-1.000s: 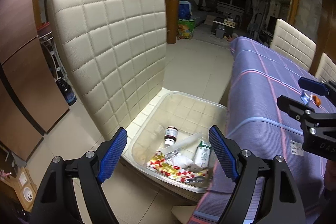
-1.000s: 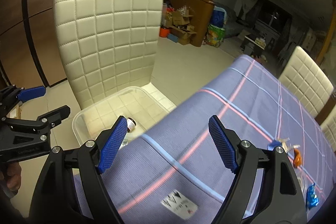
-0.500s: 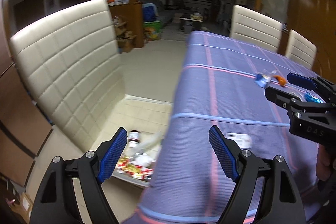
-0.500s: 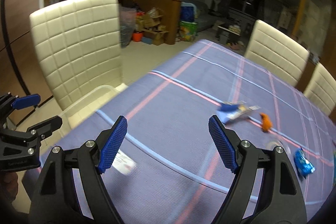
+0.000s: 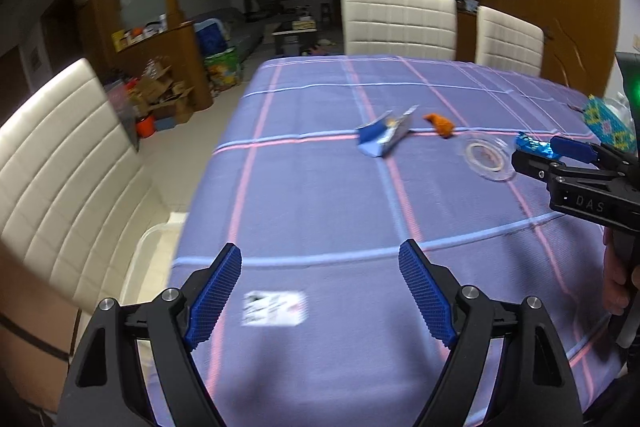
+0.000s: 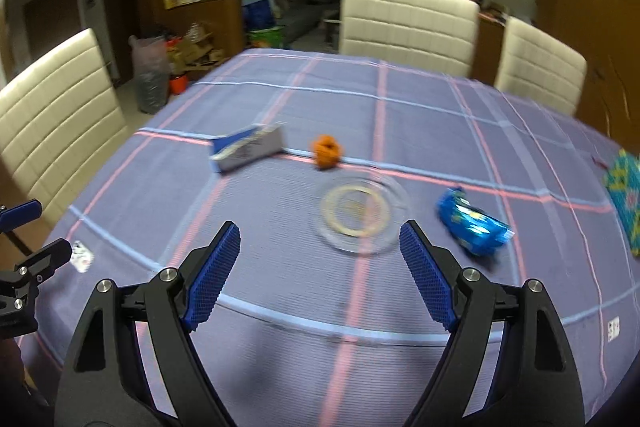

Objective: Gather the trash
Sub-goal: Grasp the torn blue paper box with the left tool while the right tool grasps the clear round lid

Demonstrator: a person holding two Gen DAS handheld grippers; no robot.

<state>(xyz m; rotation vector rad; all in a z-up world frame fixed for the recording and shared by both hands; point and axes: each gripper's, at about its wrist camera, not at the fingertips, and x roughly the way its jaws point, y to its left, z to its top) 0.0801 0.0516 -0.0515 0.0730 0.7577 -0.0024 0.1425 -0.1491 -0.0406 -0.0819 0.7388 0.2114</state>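
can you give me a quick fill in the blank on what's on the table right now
1. The orange crumpled scrap lies between the blue and white box and the clear round ____.
2. The tablecloth is purple with pink and light blue ____.
3. Both the left tongs and the right tongs are ____ and hold nothing.
4. The shiny wrapper is coloured ____.

Missing words: dish; stripes; open; blue

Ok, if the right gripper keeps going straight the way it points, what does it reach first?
Probably the clear plastic lid, lying flat on the tablecloth just ahead between the open fingers. The blue wrapper sits off to its right. Depth is hard to judge.
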